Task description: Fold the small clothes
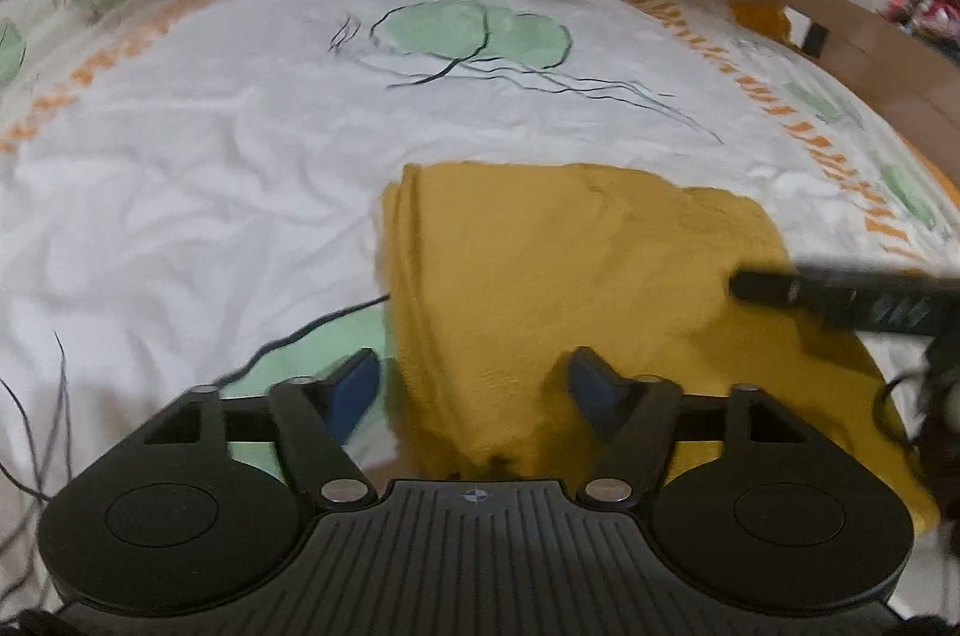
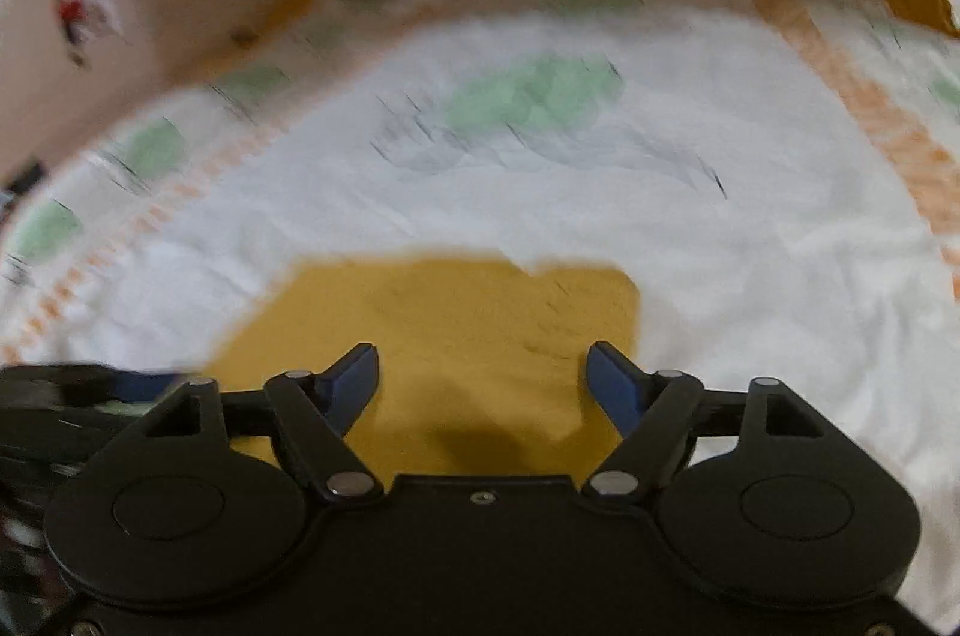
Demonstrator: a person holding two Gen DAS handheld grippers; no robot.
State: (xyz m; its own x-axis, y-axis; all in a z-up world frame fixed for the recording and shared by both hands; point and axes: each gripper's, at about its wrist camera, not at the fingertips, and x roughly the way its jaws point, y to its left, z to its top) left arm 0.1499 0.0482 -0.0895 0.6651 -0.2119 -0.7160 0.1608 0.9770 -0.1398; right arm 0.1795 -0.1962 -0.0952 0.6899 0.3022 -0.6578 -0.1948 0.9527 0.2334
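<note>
Mustard garment (image 1: 540, 288) between open left tool (image 1: 474, 372) fingers, bedsheet (image 1: 180, 168) leftward

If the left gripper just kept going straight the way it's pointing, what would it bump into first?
Most likely the yellow cloth lying on the bedsheet. The left gripper is open, with the cloth right ahead between its fingers, though depth is hard to judge.

Right wrist view smeared throughout by motion blur: bedsheet (image 2: 750, 228) print reduced to green and grey streaks, weave of mustard garment (image 2: 456, 324) unreadable. Near edge of garment hidden behind right gripper (image 2: 483, 378) body. Left gripper (image 2: 72, 396) cut off at frame's left edge, blurred. In left wrist view, right gripper (image 1: 852, 300) cut off at right edge, jaw state indeterminable. Garment's (image 1: 570, 288) near hem hidden under left gripper (image 1: 474, 384) housing.
</note>
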